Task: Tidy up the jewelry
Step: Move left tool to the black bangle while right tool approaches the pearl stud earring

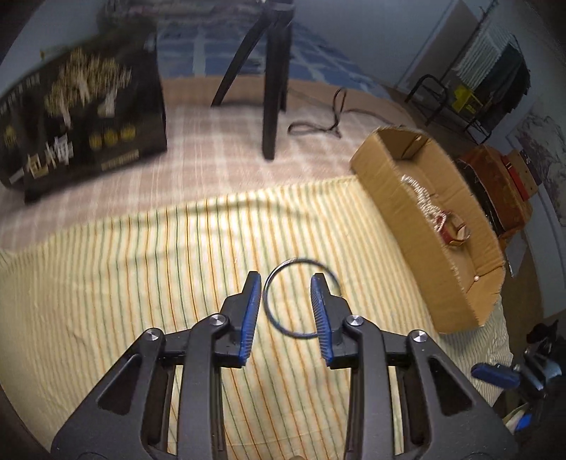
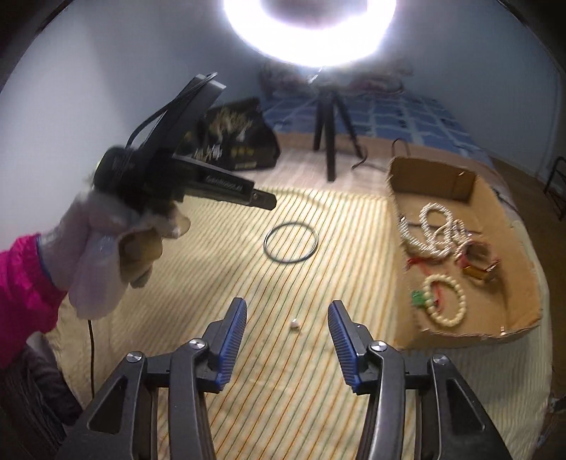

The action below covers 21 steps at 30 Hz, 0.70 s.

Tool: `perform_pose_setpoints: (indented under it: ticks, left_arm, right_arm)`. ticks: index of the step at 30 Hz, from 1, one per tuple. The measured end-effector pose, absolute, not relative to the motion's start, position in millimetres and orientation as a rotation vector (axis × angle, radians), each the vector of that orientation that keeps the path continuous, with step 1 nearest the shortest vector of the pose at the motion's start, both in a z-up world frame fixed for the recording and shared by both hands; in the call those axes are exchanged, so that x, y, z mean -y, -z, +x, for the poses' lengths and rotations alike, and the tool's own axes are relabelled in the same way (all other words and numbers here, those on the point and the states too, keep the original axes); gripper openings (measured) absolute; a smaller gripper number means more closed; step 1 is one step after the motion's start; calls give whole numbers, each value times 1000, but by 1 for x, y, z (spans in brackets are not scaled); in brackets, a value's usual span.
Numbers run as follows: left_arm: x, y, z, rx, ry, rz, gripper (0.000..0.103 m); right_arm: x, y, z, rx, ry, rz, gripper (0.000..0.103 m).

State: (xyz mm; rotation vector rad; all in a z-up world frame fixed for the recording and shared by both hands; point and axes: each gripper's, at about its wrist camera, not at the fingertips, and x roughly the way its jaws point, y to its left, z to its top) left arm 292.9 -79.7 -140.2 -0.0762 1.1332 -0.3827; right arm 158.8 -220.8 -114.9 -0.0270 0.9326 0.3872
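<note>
A thin dark bangle (image 1: 283,325) lies flat on the yellow striped cloth (image 1: 141,276); it also shows in the right wrist view (image 2: 290,242). My left gripper (image 1: 287,279) is open and hovers over it, fingers either side of the ring. It shows in the right wrist view (image 2: 263,201) held by a gloved hand. My right gripper (image 2: 287,306) is open and empty, above a small white bead (image 2: 294,323). The cardboard box (image 2: 456,180) on the right holds white bead necklaces (image 2: 435,230), a cream bead bracelet (image 2: 445,300) and small red and gold pieces.
A black tripod (image 2: 327,134) with a bright ring light (image 2: 311,32) stands behind the cloth. A black printed bag (image 1: 81,116) sits at the back left. A dark cord (image 1: 332,120) lies by the tripod. The box (image 1: 424,226) borders the cloth's right side.
</note>
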Motion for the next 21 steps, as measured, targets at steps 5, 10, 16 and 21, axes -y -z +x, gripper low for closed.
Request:
perform_pose_setpoints:
  ticks: [5, 10, 16, 21]
  left_arm:
    - [79, 160, 297, -1177, 363, -66, 24]
    - [80, 169, 304, -1187, 347, -64, 24]
    - [82, 180, 308, -1193, 343, -61, 24]
    - [85, 184, 309, -1180, 342, -40, 21]
  right_arm:
    - [215, 129, 160, -960, -400, -57, 45]
    - [211, 142, 163, -980, -414, -76, 41]
    - [208, 160, 165, -1010, -422, -97, 39]
    - [205, 169, 167, -1020, -420, -110, 38]
